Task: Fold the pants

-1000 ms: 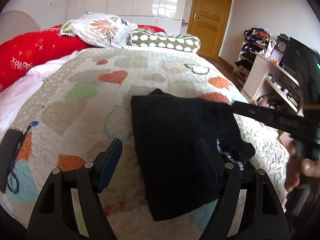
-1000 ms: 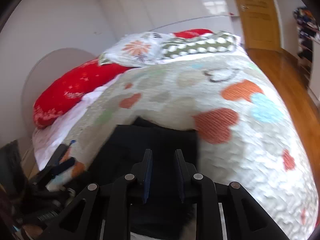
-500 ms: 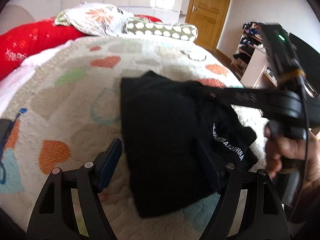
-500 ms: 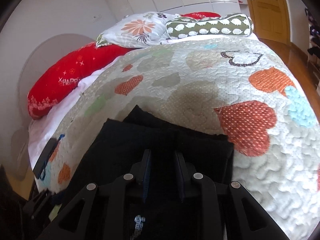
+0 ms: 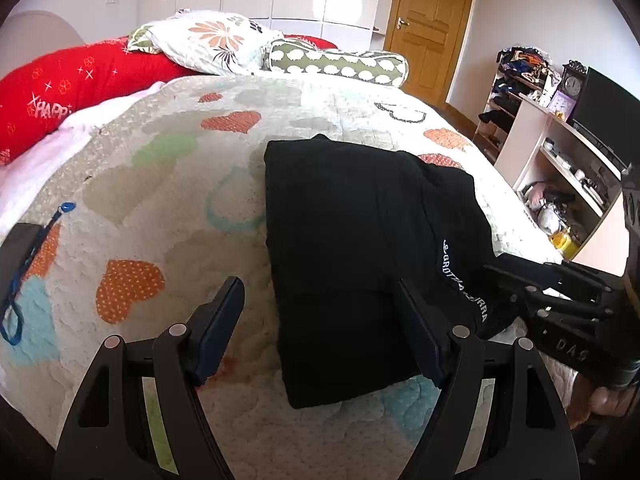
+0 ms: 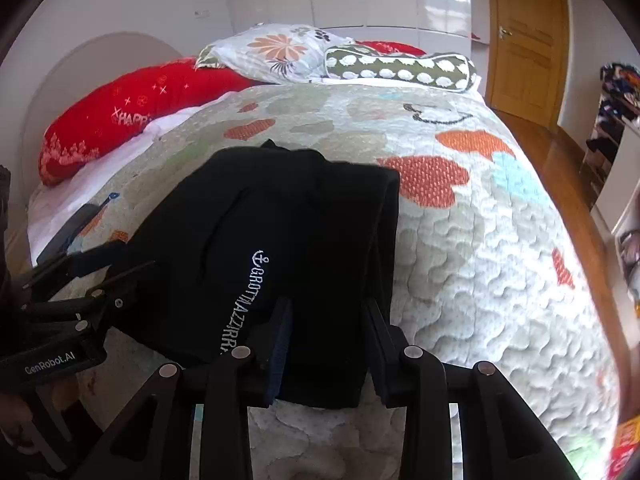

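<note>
Black pants (image 5: 352,240) lie folded into a compact rectangle on the heart-patterned quilt (image 5: 160,184), with white lettering on the waistband side. My left gripper (image 5: 320,312) is open above the near edge of the pants and holds nothing. The pants also show in the right wrist view (image 6: 288,248). My right gripper (image 6: 328,320) has its fingers parted over the near right corner of the pants, and I see no cloth pinched between them. The right gripper body shows at the right of the left wrist view (image 5: 560,300).
A dark phone-like object with a blue strap (image 5: 20,248) lies at the quilt's left edge. Pillows (image 5: 216,40) and a red bolster (image 5: 72,80) are at the bed's head. Shelves (image 5: 560,160) and a wooden door (image 5: 432,20) stand to the right.
My right gripper, nearly shut over the pants before, has opened and pulled back toward the near right corner. The pants lie flatter. My left gripper stays open in place.
</note>
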`<state>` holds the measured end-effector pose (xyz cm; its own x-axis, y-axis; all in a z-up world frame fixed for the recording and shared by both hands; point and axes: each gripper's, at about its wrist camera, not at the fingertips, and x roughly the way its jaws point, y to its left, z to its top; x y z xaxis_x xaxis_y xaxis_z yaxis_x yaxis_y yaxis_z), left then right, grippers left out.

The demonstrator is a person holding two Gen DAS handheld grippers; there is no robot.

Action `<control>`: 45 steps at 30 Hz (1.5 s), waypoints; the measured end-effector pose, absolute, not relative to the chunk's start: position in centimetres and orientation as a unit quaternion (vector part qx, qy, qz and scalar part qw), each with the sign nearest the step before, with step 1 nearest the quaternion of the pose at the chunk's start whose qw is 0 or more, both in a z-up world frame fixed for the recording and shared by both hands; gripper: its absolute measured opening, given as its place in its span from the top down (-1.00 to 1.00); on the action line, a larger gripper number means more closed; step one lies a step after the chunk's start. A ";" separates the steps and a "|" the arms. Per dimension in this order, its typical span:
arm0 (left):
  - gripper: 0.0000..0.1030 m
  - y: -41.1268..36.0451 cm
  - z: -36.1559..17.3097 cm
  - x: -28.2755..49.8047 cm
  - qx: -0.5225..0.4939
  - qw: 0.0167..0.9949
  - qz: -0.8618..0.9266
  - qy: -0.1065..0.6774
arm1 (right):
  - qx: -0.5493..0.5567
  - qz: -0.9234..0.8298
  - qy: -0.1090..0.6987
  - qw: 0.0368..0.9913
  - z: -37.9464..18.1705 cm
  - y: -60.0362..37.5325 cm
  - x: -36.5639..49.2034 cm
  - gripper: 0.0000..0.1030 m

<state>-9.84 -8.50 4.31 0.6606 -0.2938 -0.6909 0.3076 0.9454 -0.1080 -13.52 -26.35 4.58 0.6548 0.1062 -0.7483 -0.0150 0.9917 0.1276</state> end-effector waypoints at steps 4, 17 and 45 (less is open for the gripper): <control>-0.51 -8.4 5.0 -10.3 0.015 0.914 -0.159 0.373 | 0.072 0.034 0.416 0.906 5.6 -26.8 -13.8 0.34; -0.51 -7.7 6.4 -11.6 0.011 0.921 -0.143 0.361 | 0.080 0.043 0.397 0.913 7.1 -24.6 -14.4 0.31; -0.51 -7.0 6.6 -12.0 0.000 0.923 -0.129 0.363 | 0.073 0.022 0.409 0.909 6.8 -24.7 -14.8 0.09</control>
